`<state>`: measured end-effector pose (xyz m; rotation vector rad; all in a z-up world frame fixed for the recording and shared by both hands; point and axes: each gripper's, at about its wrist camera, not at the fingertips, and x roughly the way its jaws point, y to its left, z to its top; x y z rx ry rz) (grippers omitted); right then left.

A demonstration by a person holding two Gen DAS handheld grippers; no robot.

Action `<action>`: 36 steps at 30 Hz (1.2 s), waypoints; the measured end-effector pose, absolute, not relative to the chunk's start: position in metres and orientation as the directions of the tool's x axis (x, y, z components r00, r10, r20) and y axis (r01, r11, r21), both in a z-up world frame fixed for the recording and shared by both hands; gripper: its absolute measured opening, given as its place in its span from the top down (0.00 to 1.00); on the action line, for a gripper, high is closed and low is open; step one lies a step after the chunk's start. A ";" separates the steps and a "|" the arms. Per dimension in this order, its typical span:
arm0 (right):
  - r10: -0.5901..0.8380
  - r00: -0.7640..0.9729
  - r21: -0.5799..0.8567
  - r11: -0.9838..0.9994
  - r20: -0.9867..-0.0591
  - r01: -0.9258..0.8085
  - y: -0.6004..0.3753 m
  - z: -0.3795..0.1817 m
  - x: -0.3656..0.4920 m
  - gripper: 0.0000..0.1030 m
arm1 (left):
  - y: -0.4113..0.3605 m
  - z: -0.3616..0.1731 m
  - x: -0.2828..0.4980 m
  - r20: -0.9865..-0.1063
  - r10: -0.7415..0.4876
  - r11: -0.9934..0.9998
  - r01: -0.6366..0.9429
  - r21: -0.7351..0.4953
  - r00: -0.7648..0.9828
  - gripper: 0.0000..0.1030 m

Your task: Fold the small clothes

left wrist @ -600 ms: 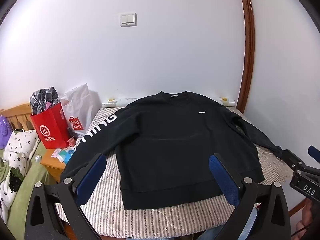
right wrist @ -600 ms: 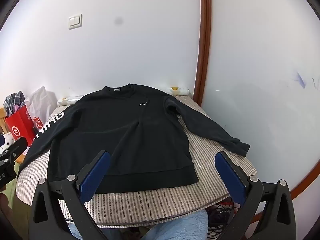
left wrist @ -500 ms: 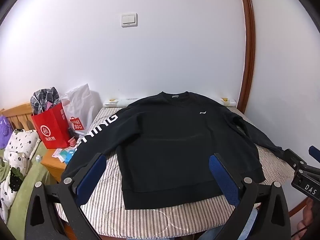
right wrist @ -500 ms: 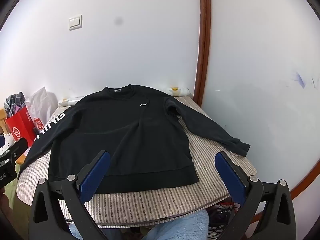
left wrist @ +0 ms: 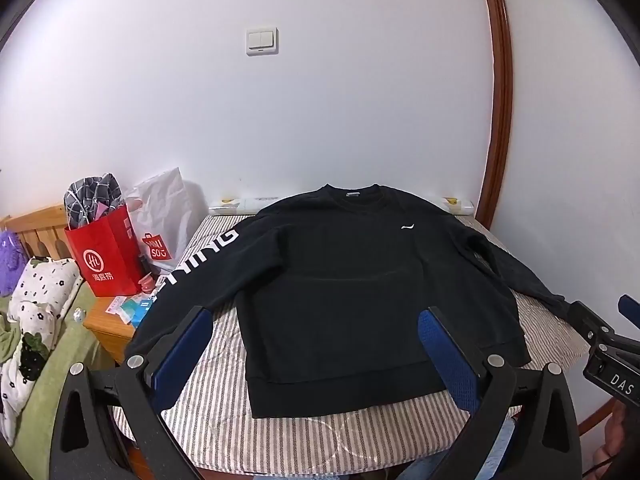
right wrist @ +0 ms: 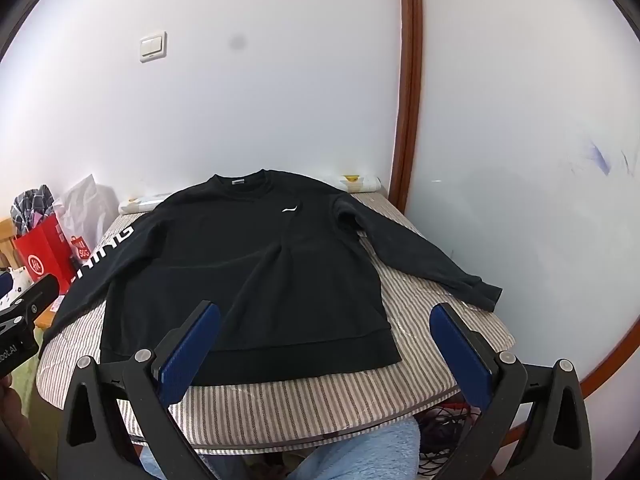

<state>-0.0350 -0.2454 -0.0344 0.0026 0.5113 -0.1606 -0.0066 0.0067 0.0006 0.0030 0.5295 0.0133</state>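
Two grippers, left gripper and right gripper, gape empty; red bag holds plaid cloth.

We see a white wall with a light switch, a curved brown wooden trim, and a wooden nightstand.

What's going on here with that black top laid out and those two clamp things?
A person is about to fold a black sweatshirt using a pair of hand-held tongs. The sweatshirt lies flat, front up, on a striped table cover, both sleeves spread out to the sides. The left tongs and right tongs both hang wide open above the near hem, touching nothing. No fold has been made yet.
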 end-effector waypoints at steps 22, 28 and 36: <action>-0.137 0.867 -0.039 0.990 -0.480 0.135 -0.235 -0.030 -0.038 0.00 | 0.013 0.006 -0.007 -0.508 0.016 1.000 -0.023 -0.006 0.861 0.00; -0.137 0.867 -0.037 0.990 -0.479 0.137 -0.235 -0.031 -0.039 0.00 | 0.014 0.006 -0.007 -0.508 0.016 1.000 -0.022 -0.006 0.861 0.00; -0.140 0.866 -0.036 0.990 -0.480 0.140 -0.234 -0.030 -0.039 0.00 | 0.017 0.007 -0.007 -0.509 0.015 1.000 -0.021 -0.007 0.861 0.00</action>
